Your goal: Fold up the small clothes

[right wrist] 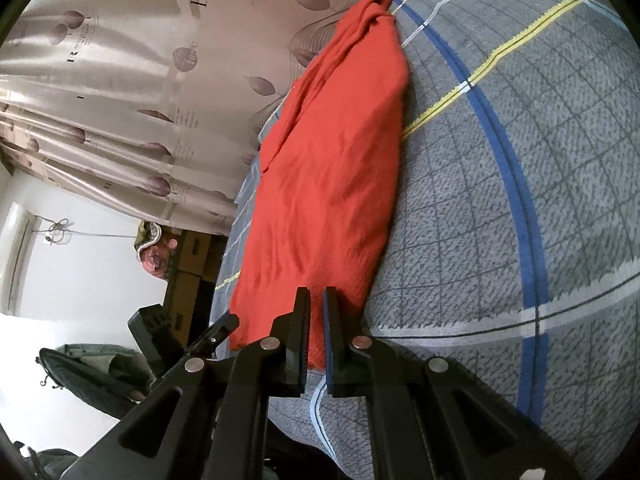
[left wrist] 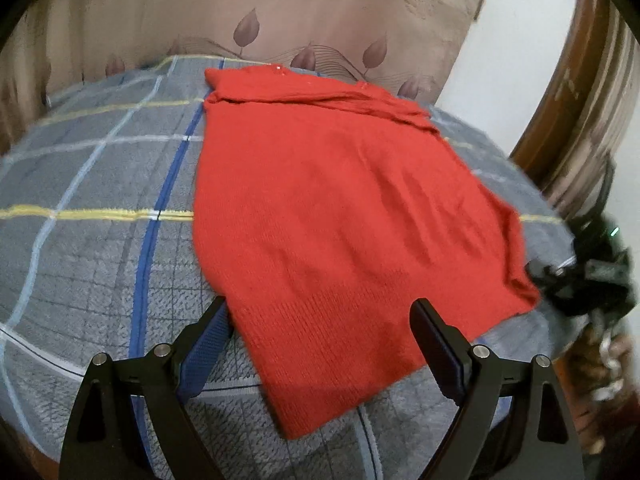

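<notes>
A red knitted garment (left wrist: 340,208) lies spread flat on a grey checked blanket (left wrist: 100,248), ribbed hem nearest me and its far end folded over. My left gripper (left wrist: 320,314) is open just above the hem. Its left finger sits beside the garment's left edge and its right finger over the knit, with nothing pinched. My right gripper (left wrist: 548,276) sits at the hem's right corner. In the right wrist view the right gripper (right wrist: 316,294) is shut on the red garment (right wrist: 336,152), with a strip of red fabric running between its pads.
A beige curtain (left wrist: 280,12) with a leaf print hangs behind the bed. A wooden frame (left wrist: 580,112) and white wall stand to the right. Stacked boxes (right wrist: 192,264) and a dark bag (right wrist: 88,372) lie beyond the bed's edge on the right gripper's side.
</notes>
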`<action>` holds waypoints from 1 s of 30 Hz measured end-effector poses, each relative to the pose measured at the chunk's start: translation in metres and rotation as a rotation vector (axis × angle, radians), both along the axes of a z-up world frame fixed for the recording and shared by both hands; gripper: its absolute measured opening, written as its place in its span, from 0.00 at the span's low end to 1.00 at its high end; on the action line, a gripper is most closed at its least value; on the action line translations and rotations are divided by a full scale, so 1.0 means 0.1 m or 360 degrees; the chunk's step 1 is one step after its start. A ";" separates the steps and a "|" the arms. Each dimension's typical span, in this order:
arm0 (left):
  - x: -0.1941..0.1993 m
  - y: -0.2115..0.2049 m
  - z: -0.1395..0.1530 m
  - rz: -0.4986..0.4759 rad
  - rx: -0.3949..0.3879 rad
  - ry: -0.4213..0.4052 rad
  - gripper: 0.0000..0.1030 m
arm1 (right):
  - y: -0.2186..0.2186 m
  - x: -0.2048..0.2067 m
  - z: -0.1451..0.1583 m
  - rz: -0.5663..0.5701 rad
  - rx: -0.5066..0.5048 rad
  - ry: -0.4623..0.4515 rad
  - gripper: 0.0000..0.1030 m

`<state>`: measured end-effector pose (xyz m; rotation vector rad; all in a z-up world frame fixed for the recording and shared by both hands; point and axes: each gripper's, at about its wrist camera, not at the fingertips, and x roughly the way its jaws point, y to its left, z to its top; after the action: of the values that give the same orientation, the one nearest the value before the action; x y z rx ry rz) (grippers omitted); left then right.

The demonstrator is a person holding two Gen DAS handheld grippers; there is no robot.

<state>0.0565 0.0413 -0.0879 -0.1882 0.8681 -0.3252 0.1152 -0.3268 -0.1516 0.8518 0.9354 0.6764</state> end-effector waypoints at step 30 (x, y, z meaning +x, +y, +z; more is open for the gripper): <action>0.28 0.41 -0.06 -0.0209 -0.0782 0.0195 0.87 | -0.13 0.15 0.23 0.0032 -0.0020 0.0099 0.67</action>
<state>0.0848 0.0826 -0.0936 -0.6129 0.9120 -0.6542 0.1307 -0.3402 -0.1286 0.8575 1.0044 0.6638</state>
